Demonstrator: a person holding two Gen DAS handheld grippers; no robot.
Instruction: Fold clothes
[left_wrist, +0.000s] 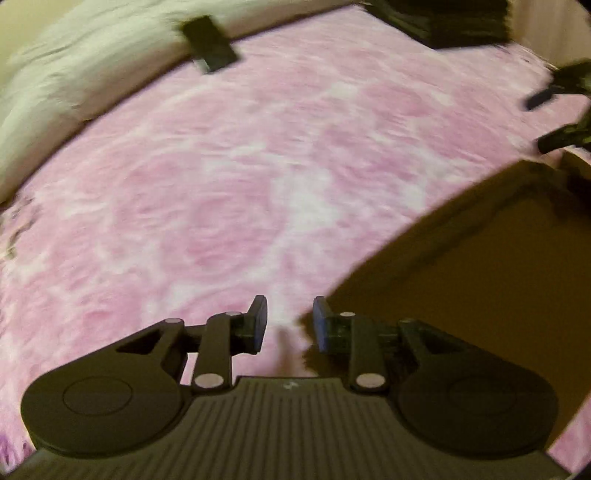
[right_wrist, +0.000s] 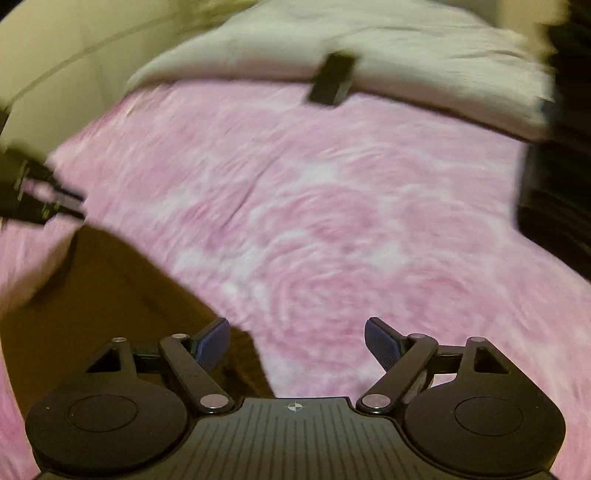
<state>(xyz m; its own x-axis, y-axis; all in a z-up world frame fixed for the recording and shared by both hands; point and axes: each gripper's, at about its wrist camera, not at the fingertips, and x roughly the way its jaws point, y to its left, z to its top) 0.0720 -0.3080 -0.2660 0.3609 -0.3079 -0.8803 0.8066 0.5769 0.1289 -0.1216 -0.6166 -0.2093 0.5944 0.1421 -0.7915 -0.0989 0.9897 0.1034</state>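
Observation:
A brown garment (left_wrist: 480, 266) lies flat on a pink rose-patterned blanket (left_wrist: 221, 177); it also shows in the right wrist view (right_wrist: 92, 295). My left gripper (left_wrist: 290, 325) is open and empty, just above the garment's near left corner. My right gripper (right_wrist: 295, 345) is open and empty, above the garment's right edge. The right gripper also shows at the right edge of the left wrist view (left_wrist: 554, 114). The left gripper shows at the left edge of the right wrist view (right_wrist: 37, 199). Both views are motion-blurred.
A white pillow (left_wrist: 74, 74) lies along the blanket's far side, with a small black object (left_wrist: 208, 44) at its edge. A dark folded stack (left_wrist: 443, 18) sits at the far corner; it shows at the right in the right wrist view (right_wrist: 557, 166).

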